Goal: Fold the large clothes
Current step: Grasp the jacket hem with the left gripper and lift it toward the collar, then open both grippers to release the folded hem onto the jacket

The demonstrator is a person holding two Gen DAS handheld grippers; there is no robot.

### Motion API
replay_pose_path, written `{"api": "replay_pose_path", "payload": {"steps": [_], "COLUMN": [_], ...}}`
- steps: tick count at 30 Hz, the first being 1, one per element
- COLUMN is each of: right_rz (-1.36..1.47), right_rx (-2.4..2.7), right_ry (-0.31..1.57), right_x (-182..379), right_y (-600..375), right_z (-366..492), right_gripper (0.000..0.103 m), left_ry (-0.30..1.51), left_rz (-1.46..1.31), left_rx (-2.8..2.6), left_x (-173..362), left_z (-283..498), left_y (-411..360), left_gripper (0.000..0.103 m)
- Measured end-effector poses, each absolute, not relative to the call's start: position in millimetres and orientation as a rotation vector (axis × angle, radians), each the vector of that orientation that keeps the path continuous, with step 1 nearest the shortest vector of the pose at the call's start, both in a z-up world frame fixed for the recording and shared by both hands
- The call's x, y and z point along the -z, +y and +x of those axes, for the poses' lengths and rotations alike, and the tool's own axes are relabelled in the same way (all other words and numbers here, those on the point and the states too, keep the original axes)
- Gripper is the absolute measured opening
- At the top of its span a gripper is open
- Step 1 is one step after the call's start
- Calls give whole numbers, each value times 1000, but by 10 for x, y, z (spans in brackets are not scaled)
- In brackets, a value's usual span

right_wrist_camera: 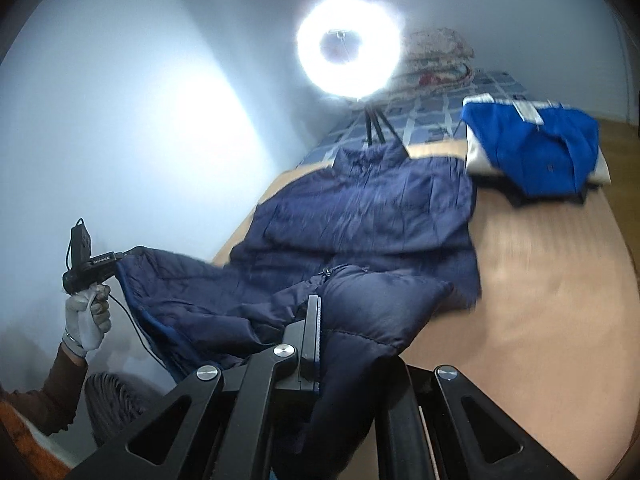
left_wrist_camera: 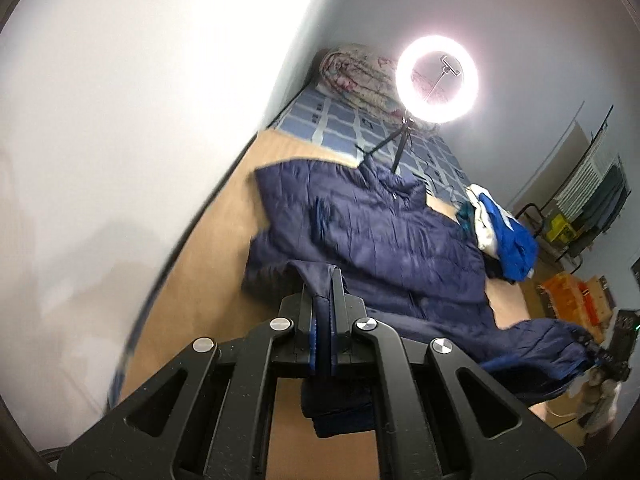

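A navy quilted jacket [left_wrist_camera: 372,232] lies spread on a light wooden board [left_wrist_camera: 208,264], with its near hem lifted off the surface. My left gripper [left_wrist_camera: 322,296] is shut on a fold of that hem, and fabric hangs below the jaws. In the right wrist view the jacket [right_wrist_camera: 360,216] drapes over my right gripper [right_wrist_camera: 326,320], which is shut on the hem; cloth hides one finger. The left gripper [right_wrist_camera: 120,258] shows at the far left, held by a gloved hand [right_wrist_camera: 86,320]. The right gripper [left_wrist_camera: 600,354] grips the other hem corner in the left wrist view.
A lit ring light [left_wrist_camera: 437,79] on a tripod stands just behind the jacket's collar. A folded blue and white garment [right_wrist_camera: 536,148] lies to the right on the board. A rolled quilt [left_wrist_camera: 356,76] rests on a blue checked sheet [left_wrist_camera: 332,126]. A white wall [left_wrist_camera: 120,120] runs along the left.
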State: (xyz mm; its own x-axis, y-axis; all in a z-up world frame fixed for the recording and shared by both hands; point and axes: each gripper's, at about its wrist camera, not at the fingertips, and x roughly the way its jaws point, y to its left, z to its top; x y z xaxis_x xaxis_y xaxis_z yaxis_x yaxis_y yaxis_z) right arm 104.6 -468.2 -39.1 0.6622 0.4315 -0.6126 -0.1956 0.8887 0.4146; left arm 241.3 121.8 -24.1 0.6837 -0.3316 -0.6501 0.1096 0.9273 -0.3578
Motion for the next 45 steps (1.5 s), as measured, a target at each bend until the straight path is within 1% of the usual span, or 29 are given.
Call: {"api": "replay_pose_path", "payload": {"steps": [3, 7, 18, 25, 29, 31, 32, 33, 34, 35, 36, 37, 38, 39, 40, 42, 45], "right_rz": [311, 354, 355, 399, 452, 459, 457, 454, 454, 460, 471, 478, 485, 490, 490, 466, 415], "right_rx": [-341, -312, -205, -156, -150, -155, -160, -159, -156, -158, -166, -167, -167, -172, -176, -169, -160], "right_ry": [775, 806, 977, 1032, 1041, 1040, 1035, 1033, 1032, 1027, 1021, 1014, 999, 977, 958, 908, 848], "right_x": [385, 497, 1301, 1688, 1819, 1836, 1830, 1813, 1799, 1777, 1748, 1718, 1678, 1634, 1597, 1514, 1435], "right_y": [-4724, -4822, -4896, -5023, -5123, -5153, -5169, -5191, -5220, -5260, -5309, -5351, -5409, -5471, -5515, -5602, -5663], "right_z": [1443, 1939, 3270, 3683, 3785, 3806, 3808, 3803, 3812, 3808, 3801, 3795, 3773, 3747, 3716, 3635, 3543], "right_gripper": [2, 2, 2, 3, 3, 6, 10, 19, 25, 31, 40, 44, 47, 50, 52, 64, 70], "left_ry": [783, 829, 960, 1025, 1047, 1059, 1066, 1073, 1079, 1080, 1072, 1043, 1021, 994, 962, 932, 952], "left_rz": [-280, -268, -221, -195, -198, -191, -191, -186, -185, -190, -199, -212, -218, -225, -236, -238, -189], "left_rx": [237, 211, 124, 100, 120, 131, 141, 146, 147, 154, 162, 164, 159, 154, 150, 156, 168], "left_x": [257, 452, 1283, 1753, 1887, 1905, 1899, 1884, 1864, 1820, 1769, 1678, 1611, 1533, 1445, 1378, 1445], "left_z": [2803, 3381, 4565, 5008, 5152, 5214, 5235, 5266, 5291, 5315, 5324, 5327, 5331, 5326, 5316, 5306, 5326], "left_y": [1040, 829, 554, 485, 442, 413, 405, 403, 412, 438, 468, 528, 573, 628, 707, 796, 811], "left_gripper": [1, 1, 2, 2, 2, 4, 9, 18, 24, 36, 47, 54, 64, 66, 67, 67, 67]}}
